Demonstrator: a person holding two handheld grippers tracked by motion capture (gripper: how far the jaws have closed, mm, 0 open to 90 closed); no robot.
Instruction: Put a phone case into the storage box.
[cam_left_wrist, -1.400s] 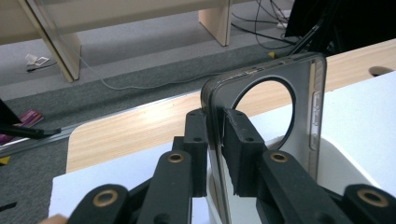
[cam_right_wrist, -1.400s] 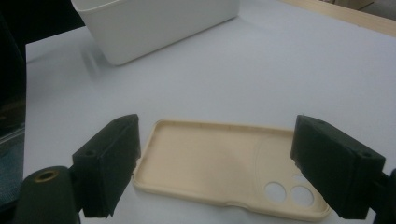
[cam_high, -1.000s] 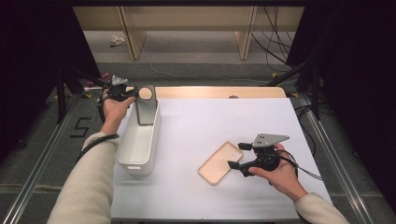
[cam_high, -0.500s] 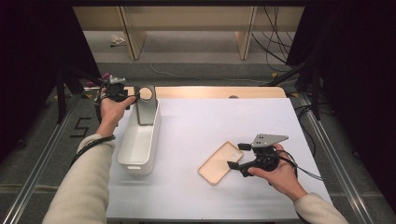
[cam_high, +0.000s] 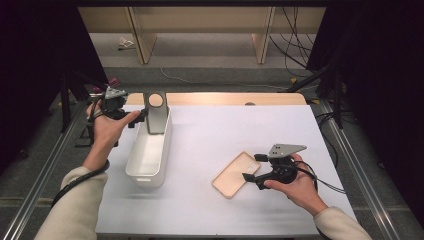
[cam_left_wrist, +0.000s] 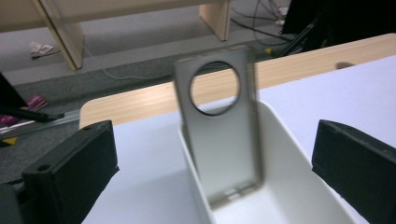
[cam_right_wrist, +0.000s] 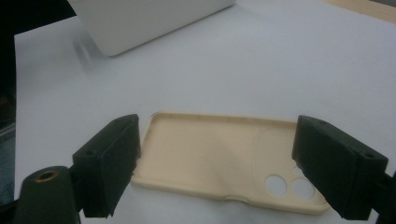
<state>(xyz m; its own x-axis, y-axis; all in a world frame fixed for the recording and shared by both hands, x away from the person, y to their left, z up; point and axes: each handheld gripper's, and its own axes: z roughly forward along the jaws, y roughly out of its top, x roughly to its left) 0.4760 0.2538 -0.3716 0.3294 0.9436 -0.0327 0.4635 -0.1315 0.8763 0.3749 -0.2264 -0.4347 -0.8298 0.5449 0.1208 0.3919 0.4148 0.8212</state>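
A grey phone case (cam_high: 155, 114) with a round hole stands upright, leaning on the far end wall of a white bin (cam_high: 143, 170). My left gripper (cam_high: 135, 116) is just left of it, open, with nothing held. In the left gripper view the grey phone case (cam_left_wrist: 219, 140) rises between the wide-apart jaws of that gripper (cam_left_wrist: 215, 179). A beige phone case (cam_high: 235, 174) lies flat on the white table, inside up. My right gripper (cam_high: 254, 167) is open at its right end. In the right gripper view its jaws (cam_right_wrist: 215, 163) stand either side of the beige phone case (cam_right_wrist: 210, 156), apart from it.
The white table cover (cam_high: 235, 130) ends at a wooden strip (cam_high: 225, 98) at the far edge. Metal rails (cam_high: 350, 150) run along both sides. Wooden shelf legs and cables stand on the floor beyond. The white bin (cam_right_wrist: 140, 23) shows ahead of the right gripper.
My left hand has drawn back a little to the left, away from the grey case, which stays standing in the bin. The right gripper has barely moved.
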